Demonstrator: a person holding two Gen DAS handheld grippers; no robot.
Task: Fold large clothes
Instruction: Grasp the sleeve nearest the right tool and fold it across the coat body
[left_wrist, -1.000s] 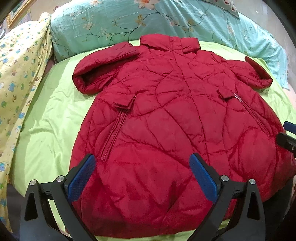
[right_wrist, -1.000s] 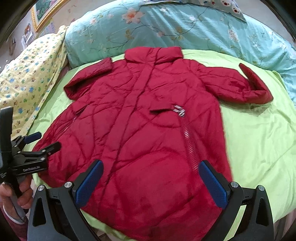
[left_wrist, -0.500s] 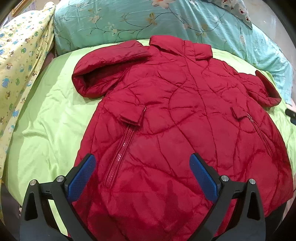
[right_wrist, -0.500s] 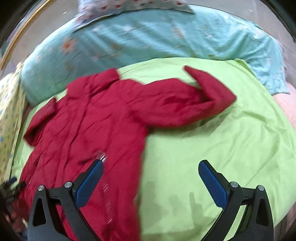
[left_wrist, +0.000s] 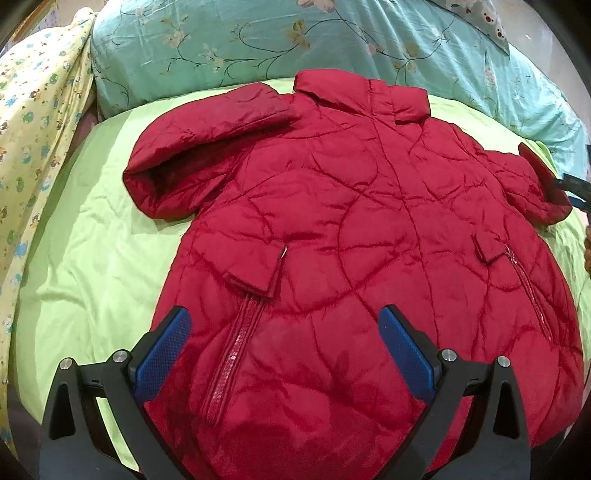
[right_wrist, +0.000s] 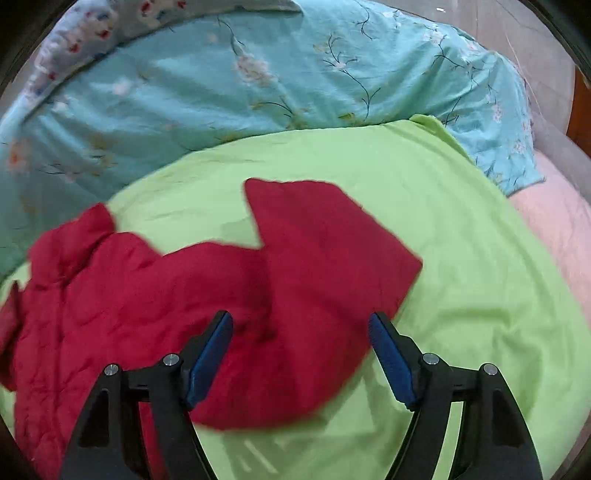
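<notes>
right jaws: the right gripper (right_wrist: 301, 354) has just been closing in a bit, but there's a clear gap left and the pads aren't pressing anything yet. The cuff end of the coat's right sleeve (right_wrist: 325, 254) sits in the gap, a touch blurry.

left jaws: the left gripper (left_wrist: 284, 354) is wide apart and holding nothing, just hanging over the lower front of the coat.

coat: big red padded coat (left_wrist: 369, 229) laid front-up on the green sheet (left_wrist: 92, 258), collar toward the teal floral quilt (left_wrist: 258, 40), hem toward the camera. Its long axis runs collar to hem, pretty much straight away from the left jaws.

key relation: the right sleeve sticks out sideways from the body with its cuff nearest the right jaws, so the right hand is clearly the closer one for it. The other sleeve (left_wrist: 207, 136) lies up by the collar, well ahead of the left jaws.

my guess at the step: pinch the cuff and carry it across onto the chest. Nothing looks folded yet.

watch out for: puffy slick fabric, could slide out of a shallow pinch.
</notes>
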